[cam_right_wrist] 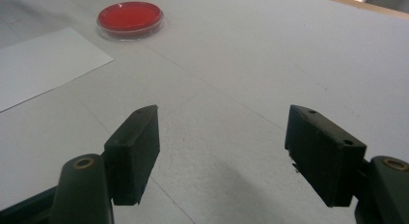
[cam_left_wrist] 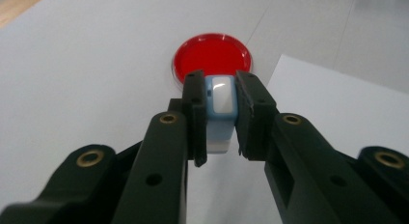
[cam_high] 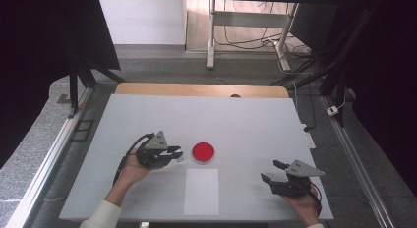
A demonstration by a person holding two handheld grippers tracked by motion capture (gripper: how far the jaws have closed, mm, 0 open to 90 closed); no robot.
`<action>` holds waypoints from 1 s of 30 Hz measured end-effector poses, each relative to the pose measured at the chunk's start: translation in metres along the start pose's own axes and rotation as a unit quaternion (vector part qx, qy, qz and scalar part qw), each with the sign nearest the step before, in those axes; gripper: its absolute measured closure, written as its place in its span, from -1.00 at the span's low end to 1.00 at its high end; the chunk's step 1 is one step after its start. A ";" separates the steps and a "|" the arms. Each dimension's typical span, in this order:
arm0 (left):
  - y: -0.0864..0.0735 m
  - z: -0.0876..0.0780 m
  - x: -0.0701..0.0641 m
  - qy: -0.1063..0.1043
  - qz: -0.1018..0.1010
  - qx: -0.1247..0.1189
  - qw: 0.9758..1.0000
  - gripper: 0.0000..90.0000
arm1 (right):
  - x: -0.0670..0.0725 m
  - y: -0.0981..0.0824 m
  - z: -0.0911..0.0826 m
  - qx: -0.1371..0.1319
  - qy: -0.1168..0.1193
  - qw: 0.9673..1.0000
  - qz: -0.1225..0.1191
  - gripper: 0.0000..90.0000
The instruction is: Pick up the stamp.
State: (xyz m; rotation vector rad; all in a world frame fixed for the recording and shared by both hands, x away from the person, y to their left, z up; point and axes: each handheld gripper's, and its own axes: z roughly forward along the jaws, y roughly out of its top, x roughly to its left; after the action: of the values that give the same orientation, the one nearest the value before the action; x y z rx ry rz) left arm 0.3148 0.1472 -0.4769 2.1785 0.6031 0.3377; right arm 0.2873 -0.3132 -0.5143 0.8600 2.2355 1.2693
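No text, label, brand, number or sign can be read anywhere; the small pale-blue object between the jaws of the left gripper bears a plain white patch with no lettering; the red dish and the white sheet are blank; the white table carries no markings

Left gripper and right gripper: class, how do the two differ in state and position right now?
The left gripper is shut on a small light-blue and white block, while the right gripper stands open with nothing between its jaws. The left gripper sits close beside the red dish; the right gripper is farther from it, near the table's right front corner. Both are black, two-jawed and hand-held.
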 end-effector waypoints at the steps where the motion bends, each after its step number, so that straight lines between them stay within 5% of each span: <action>1: 0.000 0.000 0.000 0.000 0.000 0.000 1.000 0.67 | 0.000 0.000 0.000 -0.001 -0.001 1.000 0.000 -0.39; 12: 0.015 -0.018 -0.011 0.007 -0.044 -0.033 0.998 0.67 | 0.001 -0.001 -0.001 -0.010 -0.009 1.000 -0.001 -0.37; 21: 0.020 -0.033 -0.016 -0.016 -0.096 -0.084 0.992 0.67 | 0.001 -0.001 0.000 -0.016 -0.009 1.000 0.001 -0.37; 30: 0.021 -0.030 -0.022 -0.029 -0.106 -0.090 0.990 0.67 | 0.002 0.000 0.000 -0.021 -0.007 1.000 0.000 -0.37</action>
State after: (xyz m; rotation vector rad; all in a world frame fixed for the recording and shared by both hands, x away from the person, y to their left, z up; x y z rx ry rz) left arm 0.2897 0.1439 -0.4427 1.9260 0.7357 0.2069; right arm 0.2859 -0.3118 -0.5146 0.8518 2.1906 1.3020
